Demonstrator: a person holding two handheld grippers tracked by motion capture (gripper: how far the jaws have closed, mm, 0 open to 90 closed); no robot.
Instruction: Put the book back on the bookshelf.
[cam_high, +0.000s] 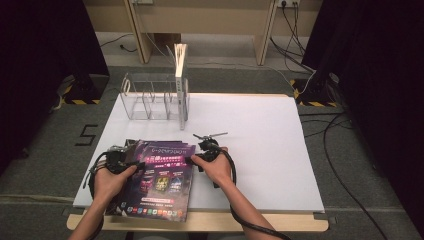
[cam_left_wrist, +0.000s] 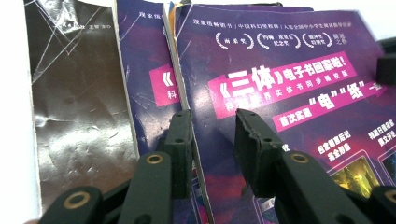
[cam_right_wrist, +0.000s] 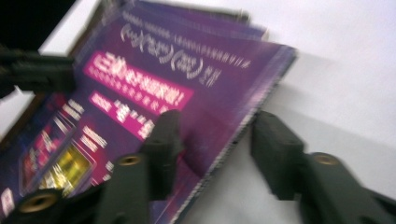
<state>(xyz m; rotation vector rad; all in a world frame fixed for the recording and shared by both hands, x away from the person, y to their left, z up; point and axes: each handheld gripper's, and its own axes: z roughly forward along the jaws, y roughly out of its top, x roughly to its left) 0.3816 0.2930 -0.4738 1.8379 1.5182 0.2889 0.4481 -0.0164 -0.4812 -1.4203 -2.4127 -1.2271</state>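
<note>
A fanned stack of purple magazines (cam_high: 162, 180) lies flat at the front left of the white table (cam_high: 260, 145). My left gripper (cam_high: 134, 163) sits at the stack's left edge. In the left gripper view its jaws (cam_left_wrist: 212, 119) stand apart astride the left edge of the top magazine (cam_left_wrist: 289, 93), one over that cover and one over the magazine below (cam_left_wrist: 144, 88). My right gripper (cam_high: 194, 160) is at the stack's right edge. Its jaws (cam_right_wrist: 217, 121) stand open astride the top magazine's (cam_right_wrist: 140, 79) right edge, one over the cover and one over bare table.
A clear acrylic file rack (cam_high: 150, 97) stands at the table's back left, with one book (cam_high: 180, 75) upright in its right slot. A dark grey cover (cam_left_wrist: 74, 102) lies under the stack's left side. Cables (cam_high: 345, 150) trail on the floor at the right.
</note>
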